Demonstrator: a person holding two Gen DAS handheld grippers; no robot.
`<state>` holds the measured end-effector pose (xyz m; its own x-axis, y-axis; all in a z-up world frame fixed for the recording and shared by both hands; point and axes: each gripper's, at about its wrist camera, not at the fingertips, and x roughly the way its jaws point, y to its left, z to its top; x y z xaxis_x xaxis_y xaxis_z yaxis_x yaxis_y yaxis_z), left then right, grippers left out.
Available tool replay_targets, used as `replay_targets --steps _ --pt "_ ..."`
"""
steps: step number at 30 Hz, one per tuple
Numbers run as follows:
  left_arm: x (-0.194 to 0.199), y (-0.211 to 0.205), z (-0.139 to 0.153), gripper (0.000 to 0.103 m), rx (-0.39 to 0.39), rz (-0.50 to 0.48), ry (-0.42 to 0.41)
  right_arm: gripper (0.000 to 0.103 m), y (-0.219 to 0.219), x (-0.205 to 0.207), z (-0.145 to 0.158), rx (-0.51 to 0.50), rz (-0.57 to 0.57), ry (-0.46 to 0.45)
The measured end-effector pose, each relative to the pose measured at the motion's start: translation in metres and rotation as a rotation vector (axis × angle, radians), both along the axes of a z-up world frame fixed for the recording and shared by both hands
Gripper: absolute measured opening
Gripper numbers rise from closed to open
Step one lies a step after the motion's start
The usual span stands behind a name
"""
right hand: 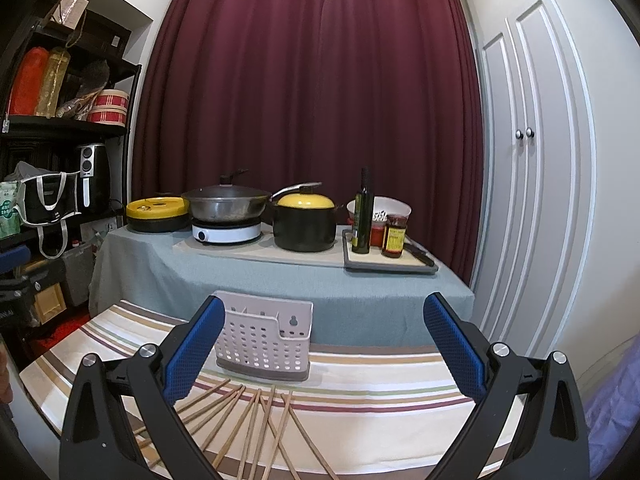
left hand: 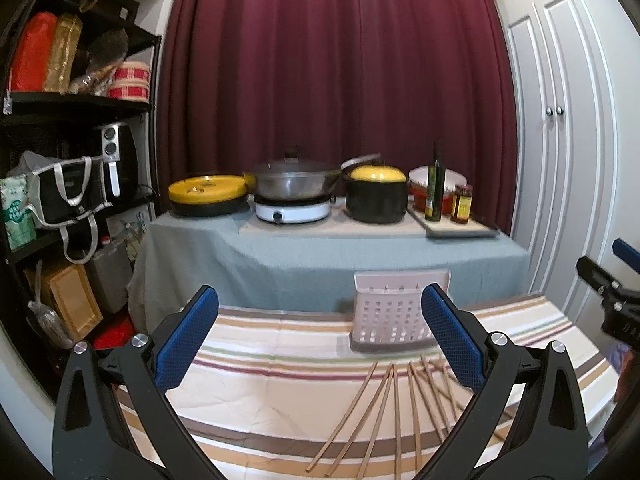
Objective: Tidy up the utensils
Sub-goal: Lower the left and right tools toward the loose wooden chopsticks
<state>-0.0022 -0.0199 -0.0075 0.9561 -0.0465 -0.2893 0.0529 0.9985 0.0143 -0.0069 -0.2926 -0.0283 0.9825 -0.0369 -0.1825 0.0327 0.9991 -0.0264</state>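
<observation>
Wooden chopsticks (right hand: 256,428) lie fanned and partly crossed on the striped cloth of the worktop (right hand: 380,408), just in front of the white perforated holder (right hand: 266,338), which stands upright at the far edge and looks empty as far as can be seen. Both grippers hang above the near edge with nothing between their pads: the left gripper (left hand: 320,336) is spread wide over the left part of the fan, the right gripper (right hand: 324,340) equally spread with the holder just inside its left finger. Judging by this, the first pick is not yet made. A clean start would be to take an outer stick that crosses no other, close on it near its middle so it stays level, then tip it upright before lowering it into a slot of the holder; steadying the light holder with the other gripper may help, since it could slide or tip. The crossed sticks in the middle are the main nuisance, as lifting one may drag its neighbours. Behind, a second table (right hand: 280,280) carries a wok (right hand: 226,202), a black pot (right hand: 304,224), an oil bottle (right hand: 363,216) and a jar (right hand: 394,236), well apart from the work.
</observation>
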Motion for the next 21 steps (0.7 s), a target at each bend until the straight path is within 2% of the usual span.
replay_targets --steps 15,21 --pt "0.046 0.028 -0.136 0.099 0.051 -0.009 0.225 0.096 -0.029 0.03 -0.117 0.016 0.01 0.185" --pt "0.053 0.039 -0.185 0.082 0.097 -0.021 0.306 0.096 -0.03 0.037 -0.151 0.009 0.017 0.259"
